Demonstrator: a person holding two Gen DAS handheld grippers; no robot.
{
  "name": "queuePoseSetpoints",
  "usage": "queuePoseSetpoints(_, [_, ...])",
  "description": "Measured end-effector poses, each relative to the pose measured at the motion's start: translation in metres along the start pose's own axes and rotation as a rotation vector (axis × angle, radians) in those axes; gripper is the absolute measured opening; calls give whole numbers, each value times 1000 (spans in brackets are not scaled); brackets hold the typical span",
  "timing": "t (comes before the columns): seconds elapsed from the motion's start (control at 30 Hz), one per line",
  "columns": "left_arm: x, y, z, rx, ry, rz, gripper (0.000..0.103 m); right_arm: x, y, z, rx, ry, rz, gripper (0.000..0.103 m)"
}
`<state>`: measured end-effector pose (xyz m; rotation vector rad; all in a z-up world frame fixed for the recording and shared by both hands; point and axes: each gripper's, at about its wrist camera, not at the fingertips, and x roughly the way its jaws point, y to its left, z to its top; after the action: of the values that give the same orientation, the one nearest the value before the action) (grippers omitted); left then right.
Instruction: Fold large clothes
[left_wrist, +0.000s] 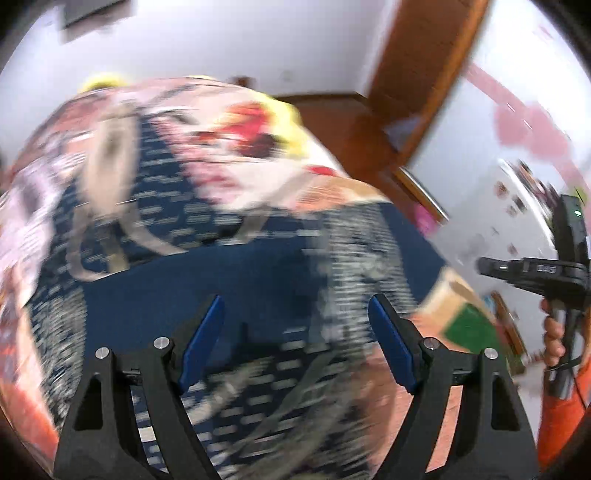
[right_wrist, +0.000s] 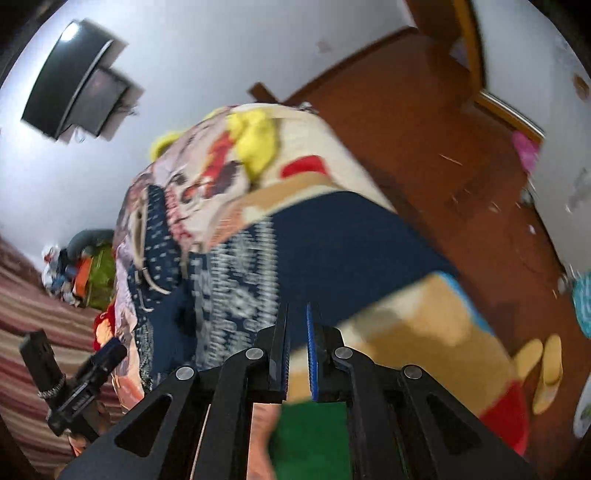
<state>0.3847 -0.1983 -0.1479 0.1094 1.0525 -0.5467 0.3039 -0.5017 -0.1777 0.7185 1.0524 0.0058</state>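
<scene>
Left gripper (left_wrist: 295, 328) hangs spread over the navy garment (left_wrist: 236, 273), right gripper (right_wrist: 297, 350) nearly pressed together, apparently empty — best pinch an edge squarely before folding.

A bed under a cartoon-print cover (right_wrist: 314, 133) carries a navy patterned garment (right_wrist: 332, 236) and yellow cloth (right_wrist: 256, 144).

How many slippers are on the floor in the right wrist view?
2. Both slippers lie side by side on the brown floor at lower right: one on the left, the other just right of it. More may be hidden.
</scene>
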Motion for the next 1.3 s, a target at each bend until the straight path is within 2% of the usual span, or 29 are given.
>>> queuePoseSetpoints(0.13, [44,-64,12,125,95,-58,80,-13,-46,-7,58,14,-28,5])
queuePoseSetpoints(0.27, [88,-105,11,226,183,-65,79,-19,-73,-19,92,21,-40,5])
queuePoseSetpoints(0.3, [102,-115,9,259,211,-50,71,-19,-76,-21,96,27,-41,5])
queuePoseSetpoints(0.37, [116,-126,5,310,235,-5,62,-14,-85,-27,106,50,-40,5])
queuePoseSetpoints(0.43, [123,-139,1,402,203,75,56,-10,-91,-31,118,68,-33,5])
queuePoseSetpoints(0.47, [123,-141,0,423,195,93,43,-7,-91,-32,121,76,-29,5])
queuePoseSetpoints(0.5, [122,-144,0,450,176,132,18,-4,-93,-34,122,84,-26,5])
queuePoseSetpoints(0.53, [123,-144,1,457,170,144,7,-2,-93,-35,123,90,-23,5])
queuePoseSetpoints(0.6, [121,-140,3,443,152,144,4,2,-92,-36,123,92,-20,5])
queuePoseSetpoints(0.67, [109,-135,9,411,97,132,3,5,-88,-34,125,92,-9,5])
queuePoseSetpoints(0.73, [84,-125,19,362,23,110,3,7,-81,-32,126,99,25,5])
queuePoseSetpoints(0.93, [19,-88,41,249,-101,47,3,26,-47,-23,80,141,76,5])
queuePoseSetpoints(1.03, [-4,-60,42,179,-112,7,3,42,-20,-17,41,169,104,5])
queuePoseSetpoints(1.17, [-25,-24,31,129,-149,49,2,67,20,-10,2,181,109,5])
queuePoseSetpoints(1.3, [-34,25,14,44,-135,64,2,76,53,5,-22,74,57,5])
